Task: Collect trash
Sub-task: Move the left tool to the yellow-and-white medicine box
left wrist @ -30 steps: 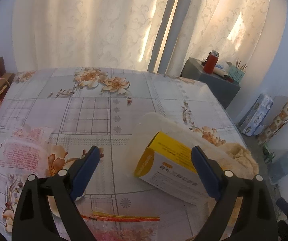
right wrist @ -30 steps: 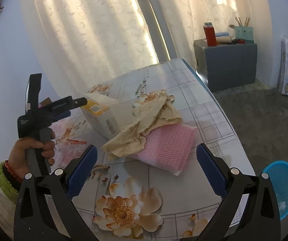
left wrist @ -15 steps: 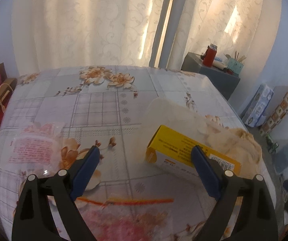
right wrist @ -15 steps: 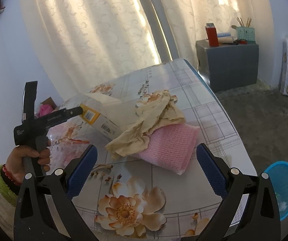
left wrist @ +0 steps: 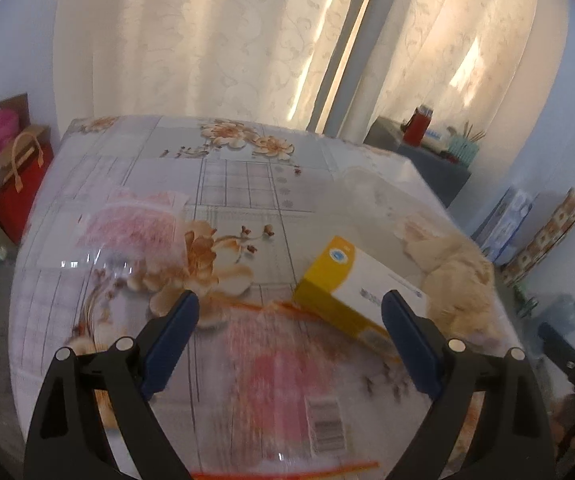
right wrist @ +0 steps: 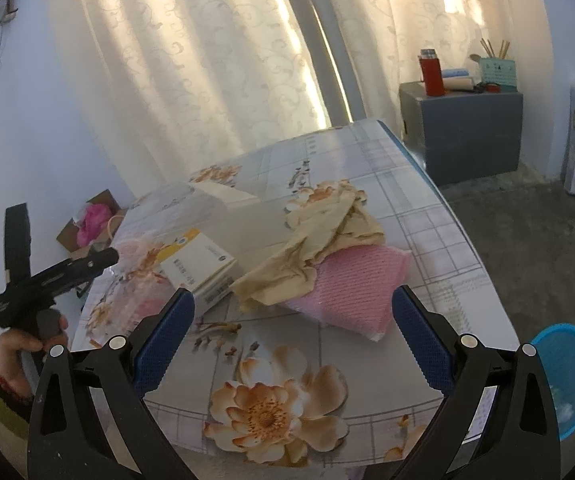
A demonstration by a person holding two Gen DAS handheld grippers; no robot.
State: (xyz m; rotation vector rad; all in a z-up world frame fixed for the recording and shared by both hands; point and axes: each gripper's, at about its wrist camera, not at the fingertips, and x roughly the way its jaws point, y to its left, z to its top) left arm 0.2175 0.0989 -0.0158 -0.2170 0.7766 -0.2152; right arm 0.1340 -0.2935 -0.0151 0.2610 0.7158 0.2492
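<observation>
We hold the left tool (left wrist: 289, 312) over the near part of the worktop (left wrist: 239, 184), its blue pads spread wide with nothing between them; directly beneath it lies a clear plastic bag with pink print (left wrist: 287, 376), an orange strip along its far edge and a barcode near us, blurred in the left wrist view. Just beyond the bag, touching that far edge, a yellow-and-white box (left wrist: 347, 280) lies flat on the flowered cloth, and a second clear wrapper with pink print (left wrist: 131, 228) rests farther off to the left. To the right of the box we see a crumpled cream cloth (left wrist: 459, 272). Our right tool (right wrist: 293, 312) hangs above the near edge of the worktop, its pads likewise spread and empty. From that side the cream cloth lies draped over a folded pink towel (right wrist: 355, 288), with the box just beside it on the left. A hand (right wrist: 19, 344) with a green cuff grips the handle of the left tool at the left border. On the floor to the right of the worktop stands a blue basket (right wrist: 567, 376), well apart from the trash.
</observation>
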